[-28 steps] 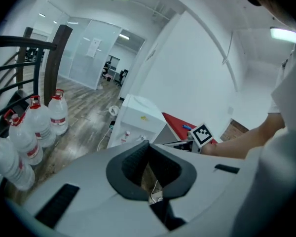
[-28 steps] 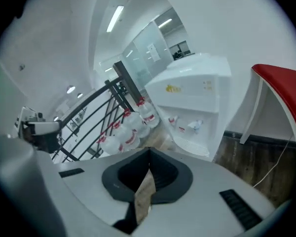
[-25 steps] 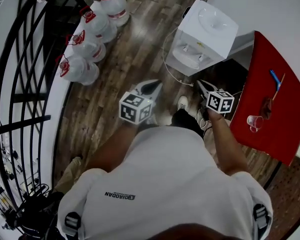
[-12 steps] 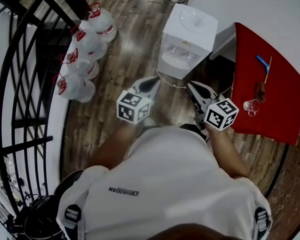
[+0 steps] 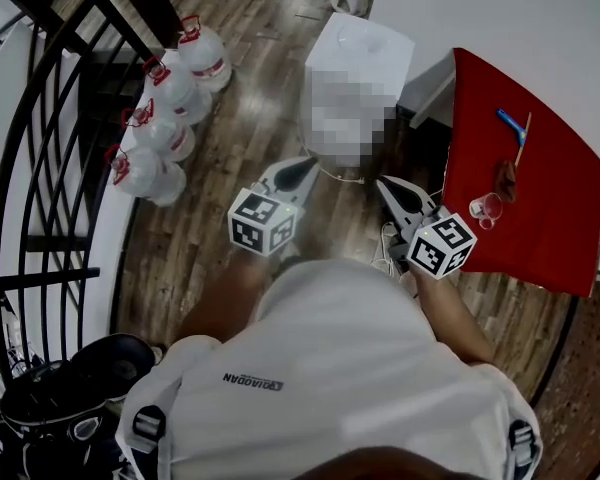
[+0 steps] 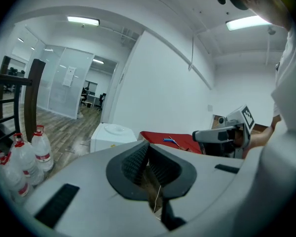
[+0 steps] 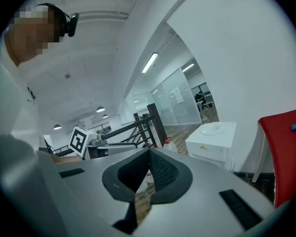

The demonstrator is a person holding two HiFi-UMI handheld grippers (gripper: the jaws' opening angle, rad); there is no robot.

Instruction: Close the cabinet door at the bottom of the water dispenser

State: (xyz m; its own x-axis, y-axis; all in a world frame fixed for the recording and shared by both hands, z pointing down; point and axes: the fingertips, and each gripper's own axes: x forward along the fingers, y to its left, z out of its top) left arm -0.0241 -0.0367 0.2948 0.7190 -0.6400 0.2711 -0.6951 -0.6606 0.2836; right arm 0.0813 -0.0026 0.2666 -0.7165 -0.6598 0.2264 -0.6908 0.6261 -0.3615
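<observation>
Item: water dispenser (image 5: pixel 365 46), white, set against a white wall (image 5: pixel 520 18). Its front is masked in the head view, and only its top is shown in both gripper views, so the bottom cabinet door cannot be made out.

Bounds: a red table (image 5: pixel 540 208) edge just beside the right gripper (image 5: pixel 384 184); water bottles (image 5: pixel 170 93) and a black railing (image 5: pixel 50 118) to the left. Bare wooden floor (image 5: pixel 250 98) is left between the bottles and the dispenser.

Writing: "QIAODAN" is printed on the shirt (image 5: pixel 252 381), seen inverted.

Grippers: the left gripper (image 5: pixel 305 165) and the right are clenched on nothing. Both are held short of the dispenser, untouching.
</observation>
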